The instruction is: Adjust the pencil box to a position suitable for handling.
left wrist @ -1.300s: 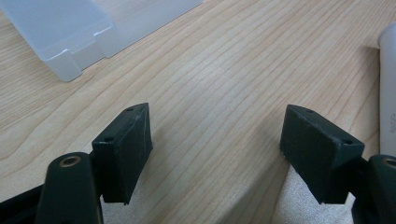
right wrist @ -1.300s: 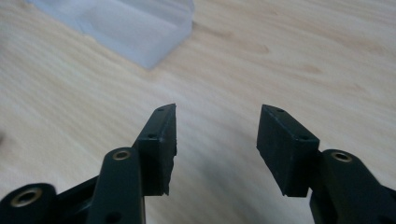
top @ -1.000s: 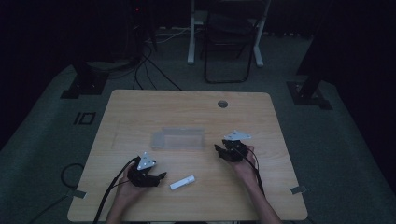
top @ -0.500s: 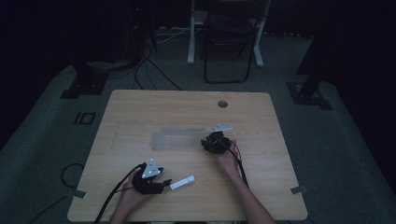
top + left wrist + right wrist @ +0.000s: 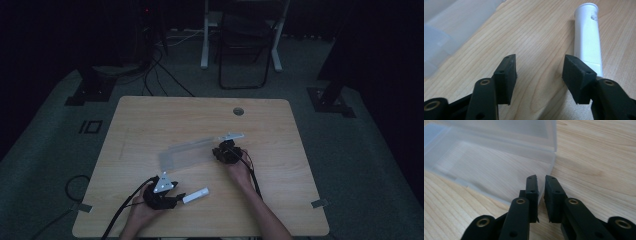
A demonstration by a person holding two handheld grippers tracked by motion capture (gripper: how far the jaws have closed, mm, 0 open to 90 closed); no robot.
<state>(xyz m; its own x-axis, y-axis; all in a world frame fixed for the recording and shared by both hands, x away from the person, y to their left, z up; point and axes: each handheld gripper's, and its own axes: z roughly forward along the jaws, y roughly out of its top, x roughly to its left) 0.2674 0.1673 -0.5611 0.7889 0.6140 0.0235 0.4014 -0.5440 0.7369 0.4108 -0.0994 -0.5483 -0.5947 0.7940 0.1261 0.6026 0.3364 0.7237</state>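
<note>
From the high view, the left gripper sits at about seven o'clock on the pale wooden table, its jaws have just been closing and the near end of the white tube lies at their tips. The right gripper is at about four o'clock from the table's middle, at the right-hand end of the clear plastic box, which lies open and flat near the centre. The room is dim, so small contacts are hard to judge here.

In the left gripper view the left gripper stands about half open with bare wood between its jaws. The white tube, a smooth, matt cylinder with a flared rim at its far end, lies at one o'clock, its near end hidden behind the right jaw and not between the pads. I'd judge that closing from here would catch nothing, or nudge the round tube into a roll across the smooth tabletop.

In the right gripper view the right gripper has its ribbed black pads nearly together after closing, with the thin wall at the corner of the clear plastic box in the narrow gap; it looks pinched, though I cannot be certain. The box is frosted, thin and glossy. Such a slim wall could slip out or flex, and the light box might skid or tip if pulled.
</note>
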